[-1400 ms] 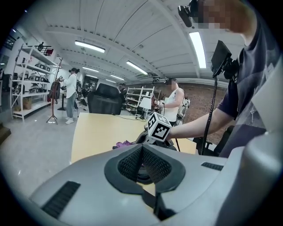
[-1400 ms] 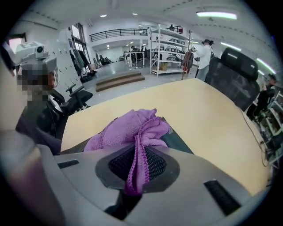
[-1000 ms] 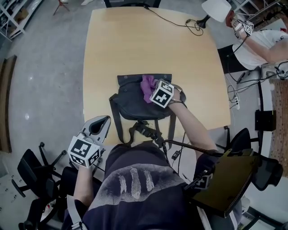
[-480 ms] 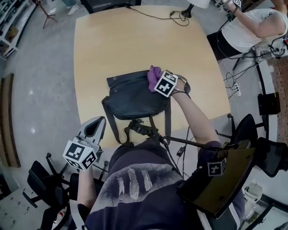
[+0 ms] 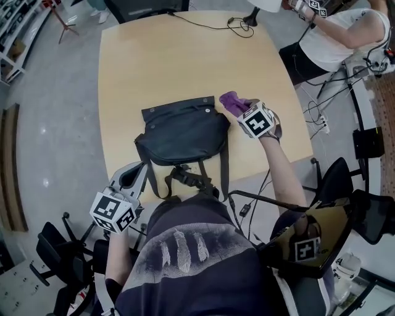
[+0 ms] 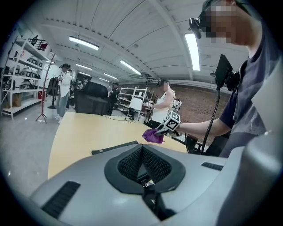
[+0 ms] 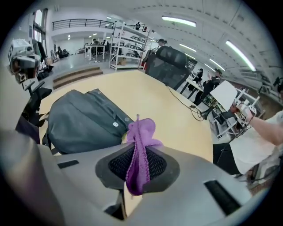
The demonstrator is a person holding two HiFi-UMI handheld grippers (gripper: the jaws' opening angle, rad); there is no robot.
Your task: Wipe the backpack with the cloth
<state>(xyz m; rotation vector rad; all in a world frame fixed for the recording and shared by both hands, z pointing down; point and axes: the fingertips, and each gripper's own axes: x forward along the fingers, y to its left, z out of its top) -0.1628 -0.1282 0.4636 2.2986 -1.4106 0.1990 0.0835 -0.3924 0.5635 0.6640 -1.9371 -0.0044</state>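
Observation:
A dark grey backpack (image 5: pixel 181 136) lies flat on the wooden table (image 5: pixel 173 62), its straps hanging over the near edge; the right gripper view also shows the backpack (image 7: pixel 84 121). My right gripper (image 5: pixel 244 110) is shut on a purple cloth (image 5: pixel 232 101) and hovers just right of the backpack, off its surface. The cloth (image 7: pixel 139 148) sticks up bunched between the jaws. My left gripper (image 5: pixel 126 182) stays below the table's near left edge, shut with nothing in it. From there the cloth (image 6: pixel 153 136) shows far off.
A black cable (image 5: pixel 203 24) runs across the table's far side to a white lamp (image 5: pixel 265 5). Another person (image 5: pixel 345 34) sits at the far right corner. Office chairs (image 5: pixel 58 253) stand near the left side. Cables and a power strip (image 5: pixel 321 123) lie on the floor at right.
My right gripper has carried the purple cloth rightward off the backpack's upper right corner to the table beside it. The left gripper has stayed put.

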